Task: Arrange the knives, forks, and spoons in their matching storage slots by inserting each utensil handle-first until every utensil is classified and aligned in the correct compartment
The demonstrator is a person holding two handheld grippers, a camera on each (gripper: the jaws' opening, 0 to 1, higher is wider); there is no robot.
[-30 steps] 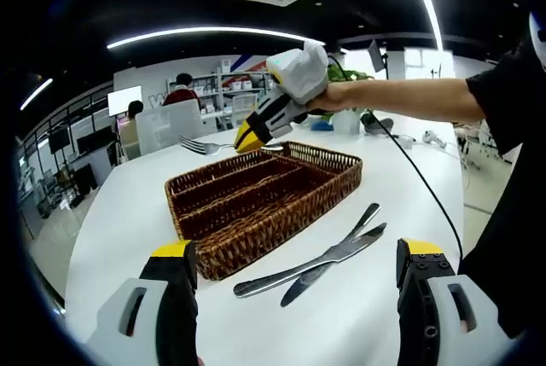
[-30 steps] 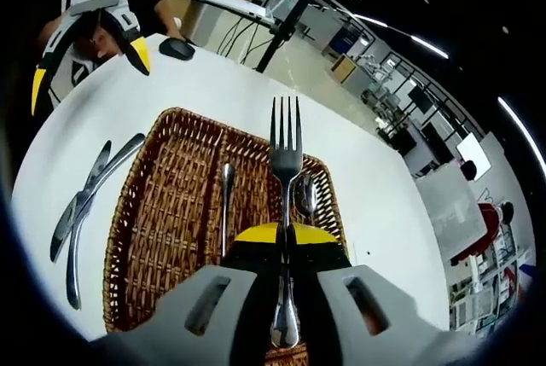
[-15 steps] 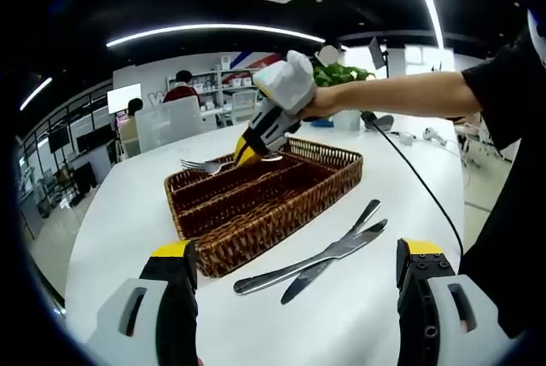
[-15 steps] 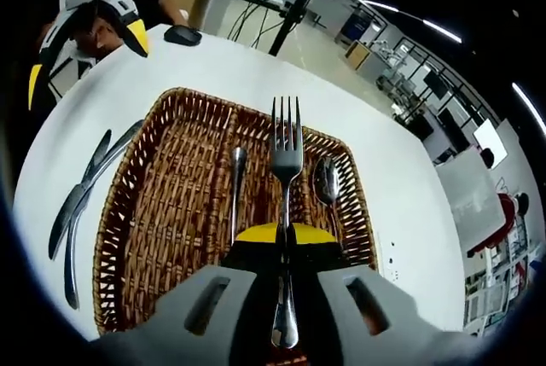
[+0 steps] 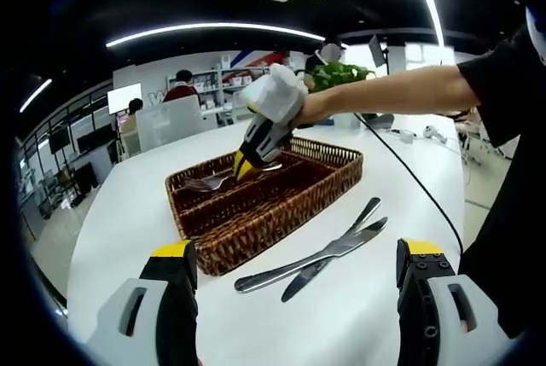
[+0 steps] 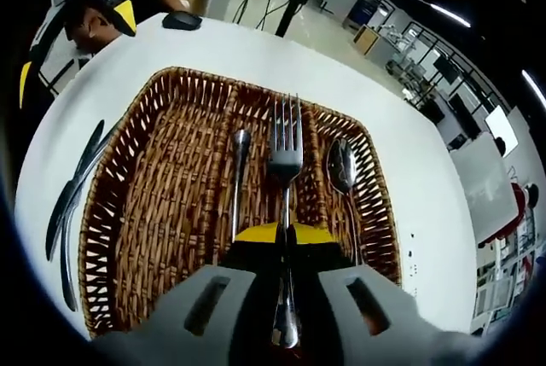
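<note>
The left gripper's (image 5: 294,315) jaws are standing spread and empty, hovering over the near edge of the bench (image 5: 128,212) and waiting. Just beyond them, two knives (image 5: 328,255) are lying crossed on the bench to the right of the basket (image 5: 281,204), not yet sorted. The right gripper's (image 6: 284,234) jaws are pinching the fork (image 6: 285,157) by its handle, tines pointing away. Over the last second the right gripper has been dropping from above the far rim down into the basket, so the fork is now sitting low over a middle compartment. In the right gripper view a utensil (image 6: 238,183) is lying in the slot to the fork's left and a spoon (image 6: 343,170) in the slot to its right. The fork looks close to release; the knives appear to be next.
</note>
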